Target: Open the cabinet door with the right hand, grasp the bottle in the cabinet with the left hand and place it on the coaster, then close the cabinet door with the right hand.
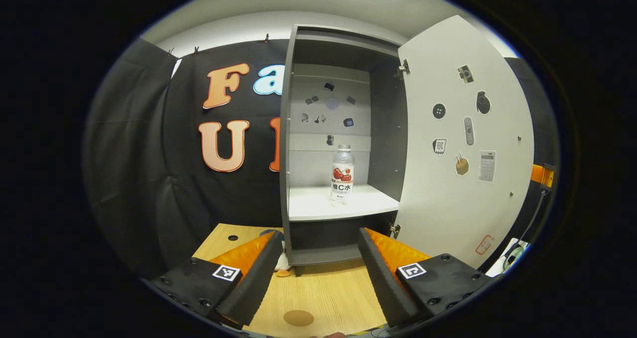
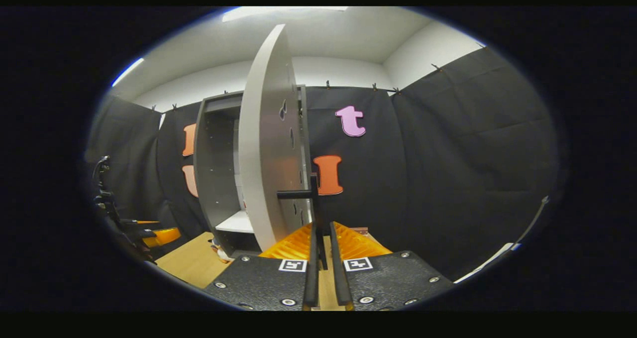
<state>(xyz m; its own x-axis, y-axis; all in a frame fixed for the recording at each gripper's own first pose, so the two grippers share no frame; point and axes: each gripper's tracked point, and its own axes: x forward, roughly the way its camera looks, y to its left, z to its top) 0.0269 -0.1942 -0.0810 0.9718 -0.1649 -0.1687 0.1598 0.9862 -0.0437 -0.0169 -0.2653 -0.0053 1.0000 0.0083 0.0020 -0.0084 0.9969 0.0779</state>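
- Your left gripper [image 1: 317, 251] hangs over the wooden tabletop [image 1: 328, 293] with its jaws spread wide and nothing between them.
- On the table just ahead of those fingers, near the bottom of the left gripper view, lies the round brown coaster [image 1: 298, 318], bare.
- Your right gripper [image 2: 322, 238] has its jaws drawn close together around the thin dark handle [image 2: 314, 198] of the cabinet door [image 2: 266, 144]; you seem to be pinching the bar, though contact at the tips is hard to make out.
- In the left gripper view the door [image 1: 463, 144] stands swung wide, its pale inner face dotted with small stickers [image 1: 462, 165].
- The grey cabinet [image 1: 293, 129] stands on the table against the black cloth wall [image 1: 149, 178], with a small toy-like object [image 1: 282, 263] at its foot, too hidden to identify.
- The bottle [image 1: 343, 173] stands upright on the white shelf [image 1: 318, 206] inside the cabinet, slightly right of centre, clear plastic with a red-and-white label.
- Farther back, white walls and ceiling [image 2: 348, 34] rise above the cloth; a cable [image 1: 535, 213] hangs right of the door.
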